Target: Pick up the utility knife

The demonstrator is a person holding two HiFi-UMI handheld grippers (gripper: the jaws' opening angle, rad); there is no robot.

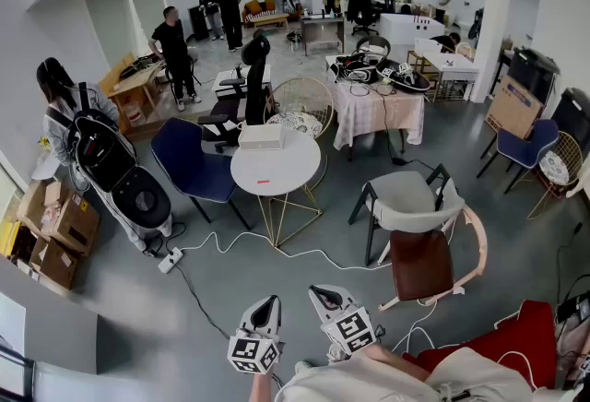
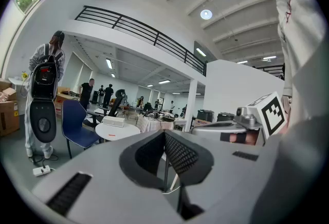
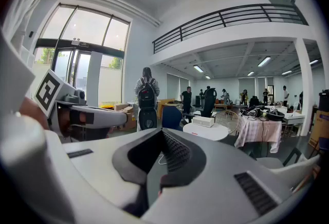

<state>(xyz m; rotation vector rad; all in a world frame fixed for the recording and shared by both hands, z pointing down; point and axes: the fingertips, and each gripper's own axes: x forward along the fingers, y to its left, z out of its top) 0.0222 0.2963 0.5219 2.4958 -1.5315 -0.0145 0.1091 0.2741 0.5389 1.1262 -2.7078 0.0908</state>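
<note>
A small orange-red object [image 1: 263, 181] that may be the utility knife lies on the round white table [image 1: 295, 171], well ahead of me across the floor. It also shows as an orange fleck [image 3: 195, 133] in the right gripper view. My left gripper [image 1: 268, 302] and right gripper [image 1: 319, 291] are held side by side low in the head view, both pointing toward that table. The left gripper [image 2: 164, 133] has its jaws closed together with nothing between them. The right gripper [image 3: 162, 132] is shut and holds nothing.
A white box [image 1: 261, 135] sits on the round table. A blue chair [image 1: 189, 162] stands to its left, and a grey and brown chair [image 1: 417, 227] to its right. White cables [image 1: 241, 249] cross the floor. A person with a backpack [image 1: 72, 119] and cardboard boxes [image 1: 57, 223] are at the left.
</note>
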